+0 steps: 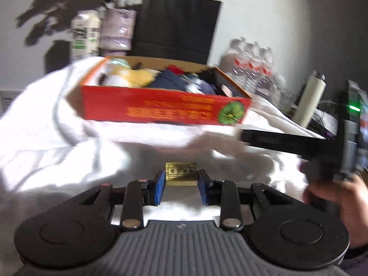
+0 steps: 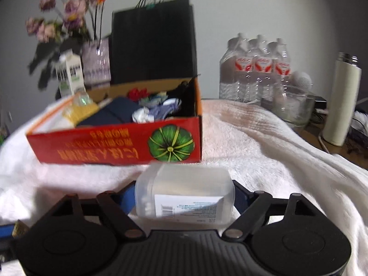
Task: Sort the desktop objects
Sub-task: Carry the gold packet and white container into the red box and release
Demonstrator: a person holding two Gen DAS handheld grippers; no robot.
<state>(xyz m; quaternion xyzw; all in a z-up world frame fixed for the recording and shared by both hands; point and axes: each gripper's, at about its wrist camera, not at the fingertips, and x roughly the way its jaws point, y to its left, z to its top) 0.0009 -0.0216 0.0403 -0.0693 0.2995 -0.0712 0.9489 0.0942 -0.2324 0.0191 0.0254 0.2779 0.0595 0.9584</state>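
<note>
My left gripper (image 1: pixel 181 185) is shut on a small gold box (image 1: pixel 181 173) with dark print, held between its blue pads above the white blanket. My right gripper (image 2: pixel 184 195) is shut on a translucent plastic container (image 2: pixel 184 192) with a white barcode label, lying on its side. Ahead of both stands a red cardboard box (image 1: pixel 165 108) with a green pumpkin picture, also in the right wrist view (image 2: pixel 119 148). It holds several items: yellow, dark blue, red and white things. The right gripper's body shows at the right edge of the left wrist view (image 1: pixel 345 142).
A fluffy white blanket (image 2: pixel 264 142) covers the surface. Behind the box stand a black paper bag (image 2: pixel 153 41), a milk carton (image 2: pixel 69 73), a flower vase (image 2: pixel 96 62), a pack of water bottles (image 2: pixel 255 69), a glass bowl (image 2: pixel 296 105) and a white thermos (image 2: pixel 342 101).
</note>
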